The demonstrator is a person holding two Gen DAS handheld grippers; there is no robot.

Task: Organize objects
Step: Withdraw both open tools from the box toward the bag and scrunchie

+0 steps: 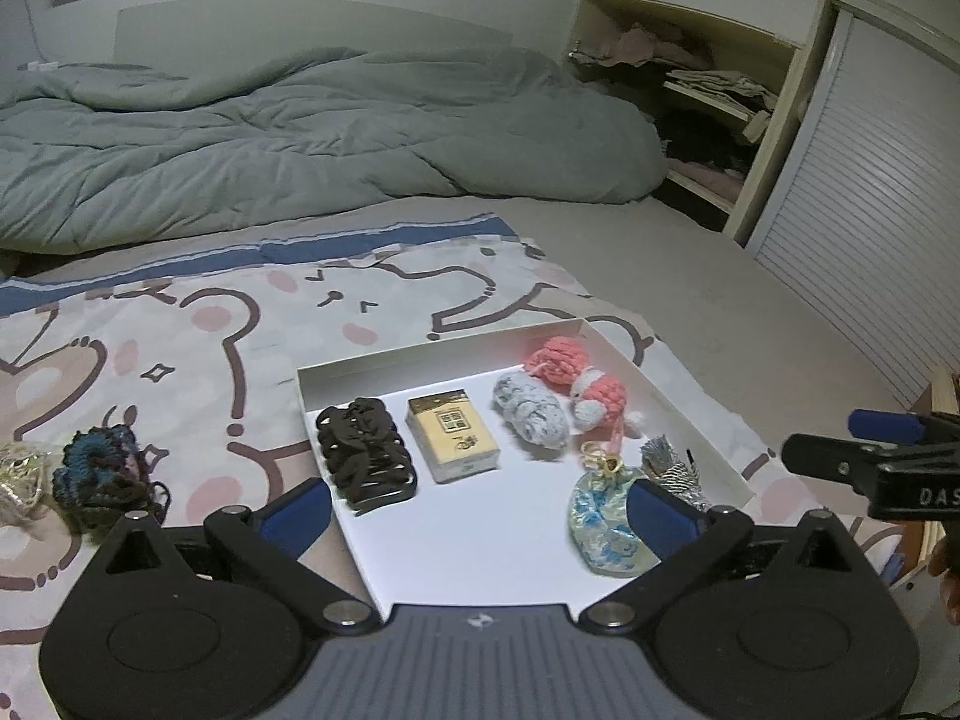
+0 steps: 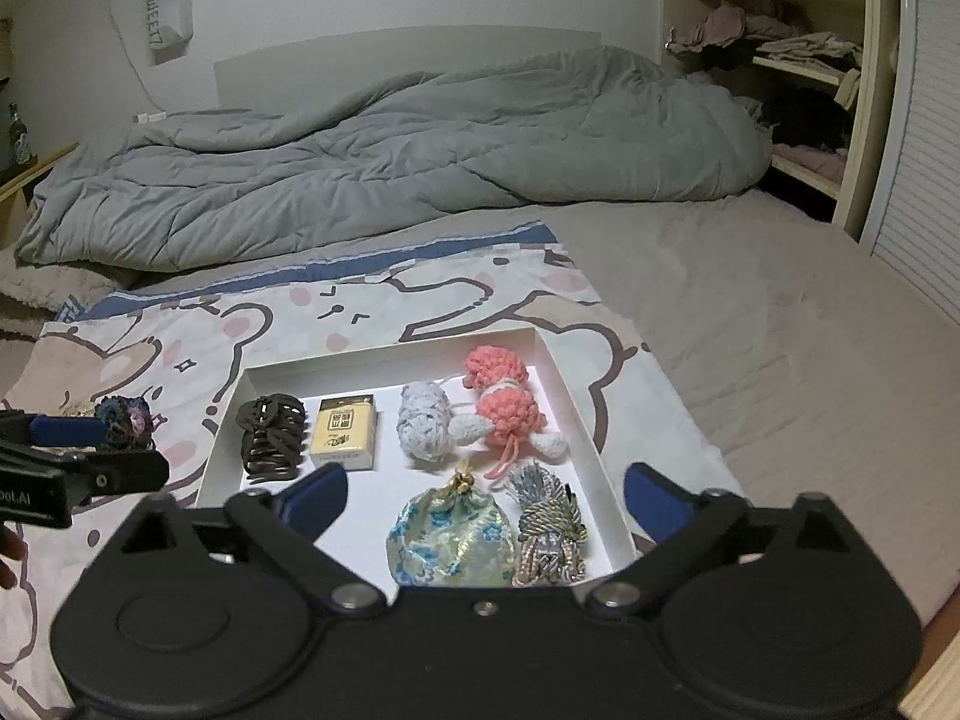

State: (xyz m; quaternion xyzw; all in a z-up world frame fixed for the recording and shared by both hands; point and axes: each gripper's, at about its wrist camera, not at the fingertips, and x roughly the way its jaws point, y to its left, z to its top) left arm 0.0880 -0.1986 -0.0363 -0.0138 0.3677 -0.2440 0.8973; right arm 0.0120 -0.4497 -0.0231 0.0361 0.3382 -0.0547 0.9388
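Observation:
A white tray (image 1: 420, 363) (image 2: 384, 354) lies on a cartoon-print cloth on the bed. In it are a dark hair claw (image 1: 366, 453) (image 2: 270, 435), a yellow pack (image 1: 453, 438) (image 2: 345, 432), a grey yarn piece (image 1: 531, 411) (image 2: 423, 423), a pink crochet toy (image 1: 579, 381) (image 2: 504, 402), a floral pouch (image 1: 603, 525) (image 2: 450, 540) and a tasselled cord charm (image 1: 672, 471) (image 2: 549, 528). My left gripper (image 1: 480, 510) is open and empty over the tray's near edge. My right gripper (image 2: 486, 501) is open and empty above the pouch. A dark blue scrunchie (image 1: 102, 471) (image 2: 126, 414) lies on the cloth left of the tray.
A pale gold item (image 1: 21, 480) lies at the far left beside the scrunchie. A rumpled grey duvet (image 1: 300, 132) (image 2: 390, 150) fills the back of the bed. Open shelves with clothes (image 1: 702, 102) (image 2: 798, 78) and a slatted door (image 1: 864, 228) stand at right.

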